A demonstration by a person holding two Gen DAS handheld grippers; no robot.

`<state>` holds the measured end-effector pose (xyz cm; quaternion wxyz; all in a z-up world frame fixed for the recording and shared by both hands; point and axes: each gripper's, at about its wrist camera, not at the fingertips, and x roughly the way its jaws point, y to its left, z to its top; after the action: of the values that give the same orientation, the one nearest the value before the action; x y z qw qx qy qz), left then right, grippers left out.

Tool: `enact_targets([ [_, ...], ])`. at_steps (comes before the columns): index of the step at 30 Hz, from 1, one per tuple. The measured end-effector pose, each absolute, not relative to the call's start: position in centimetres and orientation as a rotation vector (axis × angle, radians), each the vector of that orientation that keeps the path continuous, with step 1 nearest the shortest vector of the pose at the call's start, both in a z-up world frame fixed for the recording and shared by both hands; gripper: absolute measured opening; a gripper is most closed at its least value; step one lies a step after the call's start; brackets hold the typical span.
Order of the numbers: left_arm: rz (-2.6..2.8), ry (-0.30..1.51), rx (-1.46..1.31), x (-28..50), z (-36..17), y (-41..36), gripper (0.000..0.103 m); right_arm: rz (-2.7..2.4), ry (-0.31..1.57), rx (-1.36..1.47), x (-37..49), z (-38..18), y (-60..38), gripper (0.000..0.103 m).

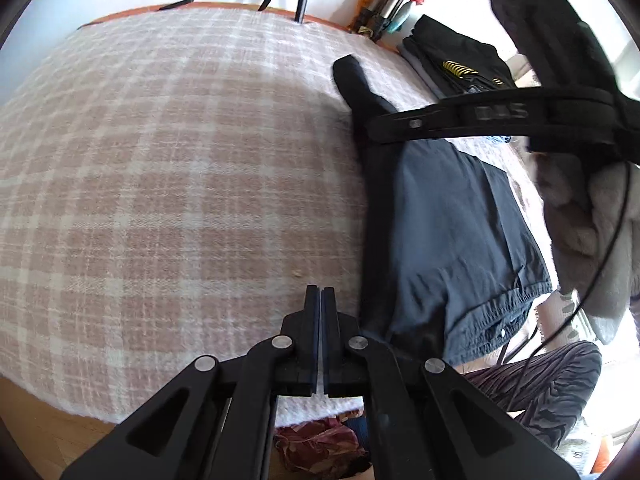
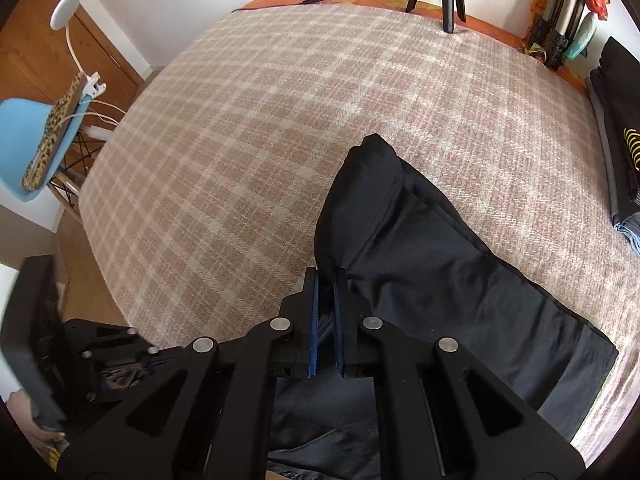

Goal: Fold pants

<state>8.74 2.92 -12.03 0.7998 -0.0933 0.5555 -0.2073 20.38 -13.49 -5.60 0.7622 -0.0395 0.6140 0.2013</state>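
The dark, partly folded fabric pants (image 2: 432, 248) lie on the near right part of the pink-and-cream plaid blanket (image 2: 260, 128). The right gripper (image 2: 325, 280) is pinched closed on the pants' left edge. The left gripper (image 1: 321, 300), jaws pressed together and empty, hangs over the blanket just left of the pants.

No text could be read with certainty; raised letters on the right gripper's (image 1: 362, 126) black arm were too blurred, perhaps ending in "S"
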Motion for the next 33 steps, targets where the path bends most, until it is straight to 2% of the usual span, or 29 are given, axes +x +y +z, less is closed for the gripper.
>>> enact_targets([
  [4, -0.499, 1.224, -0.244, 9.2, -13.1, 2.4, 0.000, 0.446, 1.321, -0.053, 20.4, -4.8, -14.3, 0.006],
  [14, -0.672, 1.142, -0.282, 9.1, -10.3, -2.1, 0.000, 0.453, 1.268, 0.113, 20.3, -2.9, -19.0, 0.006],
  [33, -0.860, 1.108, -0.121, 8.7, -9.1, -14.3, 0.000, 0.339, 1.155, 0.426, 16.4, -2.3, -32.0, 0.006],
])
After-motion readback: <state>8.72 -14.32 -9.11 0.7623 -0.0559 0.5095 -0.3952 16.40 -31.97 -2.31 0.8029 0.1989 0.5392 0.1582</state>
